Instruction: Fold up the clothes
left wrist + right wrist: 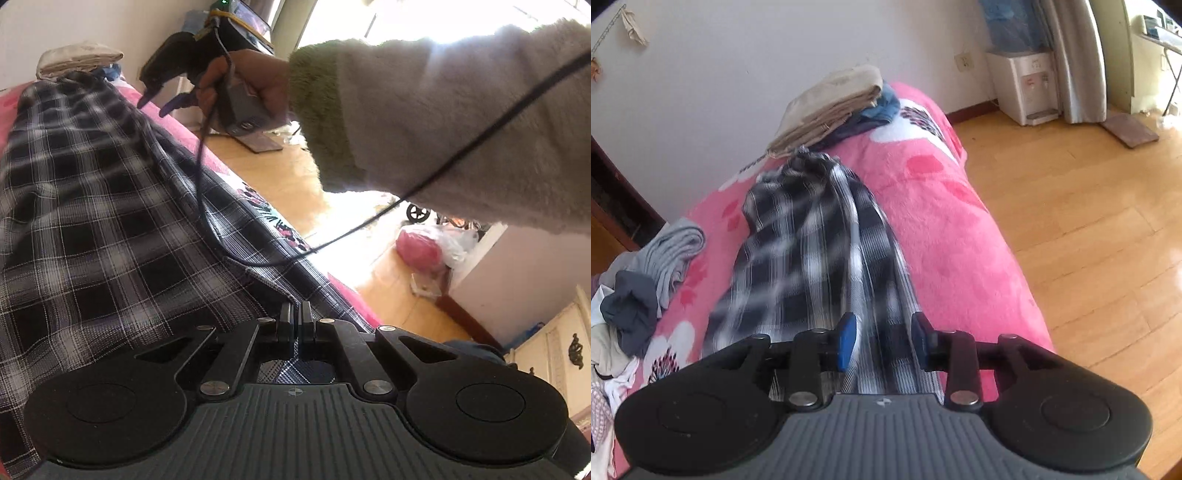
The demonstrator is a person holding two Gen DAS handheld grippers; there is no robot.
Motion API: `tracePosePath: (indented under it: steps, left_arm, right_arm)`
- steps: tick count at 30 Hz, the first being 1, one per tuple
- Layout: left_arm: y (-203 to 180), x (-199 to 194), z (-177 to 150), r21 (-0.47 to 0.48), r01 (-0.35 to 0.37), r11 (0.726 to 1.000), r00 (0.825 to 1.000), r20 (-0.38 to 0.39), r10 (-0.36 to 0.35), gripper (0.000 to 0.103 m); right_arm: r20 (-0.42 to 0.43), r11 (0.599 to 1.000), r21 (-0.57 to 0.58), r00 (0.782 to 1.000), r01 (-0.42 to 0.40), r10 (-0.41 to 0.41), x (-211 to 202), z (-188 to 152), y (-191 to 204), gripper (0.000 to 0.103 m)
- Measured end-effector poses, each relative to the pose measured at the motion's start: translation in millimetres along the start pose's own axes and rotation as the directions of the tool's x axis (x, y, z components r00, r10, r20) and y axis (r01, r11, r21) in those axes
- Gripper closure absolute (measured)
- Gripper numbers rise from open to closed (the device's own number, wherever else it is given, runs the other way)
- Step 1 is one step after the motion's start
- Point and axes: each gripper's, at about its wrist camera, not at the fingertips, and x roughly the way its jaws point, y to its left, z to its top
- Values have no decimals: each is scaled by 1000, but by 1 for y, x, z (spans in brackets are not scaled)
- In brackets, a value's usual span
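A black-and-white plaid garment [92,221] lies stretched lengthwise on a bed with a pink flowered blanket [942,229]. My left gripper [295,317] is shut at the garment's near edge, and a strip of plaid shows between its fingers. In the right wrist view the garment [809,240] looks blurred. My right gripper [882,339] is open above the garment's near end, with cloth showing between the blue pads [847,341]. The left wrist view shows that right gripper [159,101] open over the garment's far part, held by a hand in a fluffy sleeve [443,129].
A folded beige stack [831,107] on blue clothes sits at the bed's far end. Loose grey and dark clothes [665,251] pile up at the left. Wooden floor [1089,221] runs along the bed's right side, with a water dispenser [1027,85]. A black cable [199,184] hangs across the garment.
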Motion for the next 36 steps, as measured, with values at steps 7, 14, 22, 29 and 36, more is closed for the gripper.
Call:
tracePosePath:
  steps: [7, 14, 22, 29, 36]
  left_arm:
    - [1, 2, 2, -5, 11, 1000, 1000, 6, -11, 103]
    - [2, -3, 5, -35, 28, 999, 999, 34, -26, 103]
    - [1, -4, 16, -70, 77, 995, 995, 63, -73, 103]
    - [3, 11, 13, -80, 72, 994, 997, 19, -71, 103]
    - [0, 24, 8, -59, 46, 997, 998, -31, -48, 102]
  right_arm:
    - [-31, 1000, -26, 999, -9, 8, 15, 4, 14, 67]
    - [-18, 992, -124, 999, 33, -35, 21, 0, 26, 102]
    - [8, 992, -114, 999, 49, -49, 11, 14, 16, 102]
    - [-29, 988, -110, 994, 105, -109, 34, 6, 3, 102]
    - [-20, 982, -148, 992, 117, -121, 29, 6, 2, 84]
